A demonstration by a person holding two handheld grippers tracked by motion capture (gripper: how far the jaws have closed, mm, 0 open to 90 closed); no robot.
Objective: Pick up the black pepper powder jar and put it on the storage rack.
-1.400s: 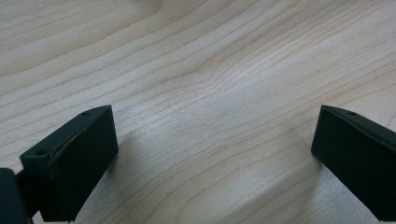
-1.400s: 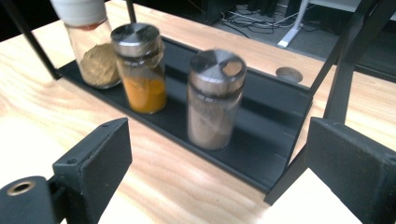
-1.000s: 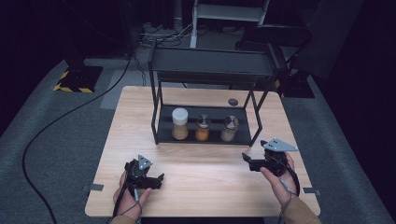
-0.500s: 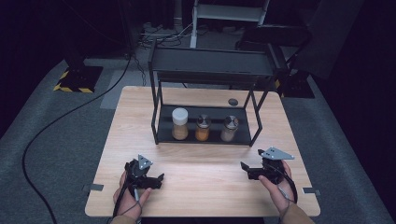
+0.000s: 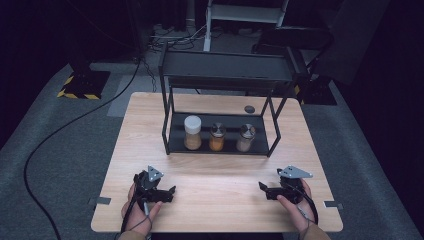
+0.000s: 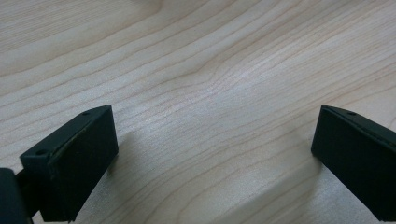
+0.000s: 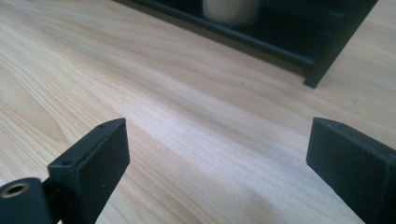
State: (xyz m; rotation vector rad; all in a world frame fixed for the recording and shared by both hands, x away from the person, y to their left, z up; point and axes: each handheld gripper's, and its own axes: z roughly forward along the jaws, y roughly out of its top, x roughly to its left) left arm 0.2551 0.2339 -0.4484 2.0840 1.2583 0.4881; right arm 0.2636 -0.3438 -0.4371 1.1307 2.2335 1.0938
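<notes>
rack: black metal, two tiers, upright on table, well ahead of both sets of fingers
white-lid jar: tallest, orange-brown fill, left on lower shelf
middle jar: metal lid, orange fill
right jar: metal lid, pale fill; nearest the right gripper's fingers

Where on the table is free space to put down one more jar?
The table is bare between the rack and the two grippers, left gripper and right gripper, and along both sides of the rack. The rack's lower shelf is crowded: three jars in a row.
</notes>
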